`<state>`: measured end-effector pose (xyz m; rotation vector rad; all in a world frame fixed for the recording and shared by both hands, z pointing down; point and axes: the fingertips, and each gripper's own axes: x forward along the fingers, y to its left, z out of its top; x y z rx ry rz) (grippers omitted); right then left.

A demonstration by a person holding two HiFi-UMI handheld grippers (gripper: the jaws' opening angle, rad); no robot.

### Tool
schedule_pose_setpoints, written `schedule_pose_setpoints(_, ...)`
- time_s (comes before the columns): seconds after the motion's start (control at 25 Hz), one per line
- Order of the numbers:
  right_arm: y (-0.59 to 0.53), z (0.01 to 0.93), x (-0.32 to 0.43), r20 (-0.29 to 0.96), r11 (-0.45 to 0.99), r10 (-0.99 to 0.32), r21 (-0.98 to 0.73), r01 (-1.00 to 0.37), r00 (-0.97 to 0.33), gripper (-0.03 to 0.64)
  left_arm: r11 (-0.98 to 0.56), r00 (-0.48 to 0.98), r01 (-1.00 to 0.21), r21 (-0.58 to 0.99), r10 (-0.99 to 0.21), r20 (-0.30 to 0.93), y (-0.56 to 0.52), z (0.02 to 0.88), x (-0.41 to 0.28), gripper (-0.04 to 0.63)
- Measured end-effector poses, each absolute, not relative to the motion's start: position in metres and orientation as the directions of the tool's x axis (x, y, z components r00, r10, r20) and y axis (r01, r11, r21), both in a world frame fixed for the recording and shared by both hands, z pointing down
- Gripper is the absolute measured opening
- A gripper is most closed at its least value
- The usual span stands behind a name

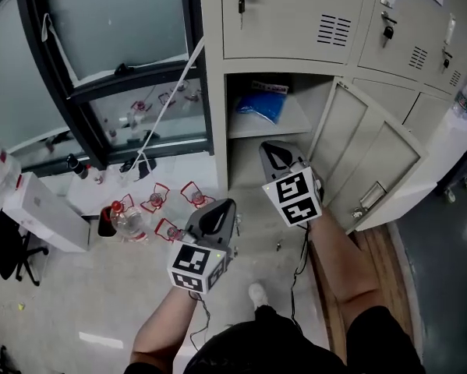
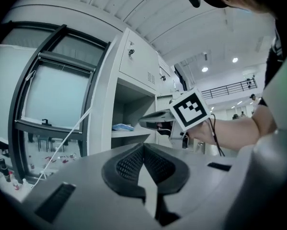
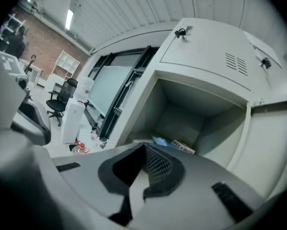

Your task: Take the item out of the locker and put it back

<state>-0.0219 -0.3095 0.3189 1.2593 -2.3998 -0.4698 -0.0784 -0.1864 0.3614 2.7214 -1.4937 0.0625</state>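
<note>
The locker (image 1: 323, 92) stands open, its door (image 1: 373, 162) swung out to the right. On its shelf lies a blue packet (image 1: 260, 106) with a printed box (image 1: 270, 86) behind it; both also show in the right gripper view as the blue packet (image 3: 161, 142) and the box (image 3: 184, 148). My right gripper (image 1: 273, 151) is shut and empty, and it points at the opening from just outside, below the shelf. My left gripper (image 1: 217, 211) hangs lower left, shut with nothing in it, apart from the locker. In the left gripper view the right gripper (image 2: 145, 121) sits in front of the shelf.
A dark-framed window (image 1: 116, 61) stands left of the lockers, and a white cord (image 1: 167, 104) hangs across it. Water bottles and red-rimmed items (image 1: 132, 218) lie on the floor near a white box (image 1: 38, 209). A key (image 1: 242, 5) hangs in the upper locker's lock.
</note>
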Motion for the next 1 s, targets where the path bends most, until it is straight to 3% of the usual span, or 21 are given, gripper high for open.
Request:
schedule_pose_setpoints(0.56, -0.198, 0.361, -0.018, 0.204, 0.553, -0.833, 0.310, -0.773, -0.514, 0.000, -0.562, 0.561, -0.827, 0.028, -0.821, 0.105, -0.123, 0.390, -0.092, 0.003)
schedule_pose_setpoints(1.0, -0.155, 0.380, 0.012, 0.208, 0.572, -0.819, 0.218, -0.791, -0.535, 0.000, -0.545, 0.545, -0.838, 0.035, -0.829, 0.126, -0.107, 0.402, -0.060, 0.003)
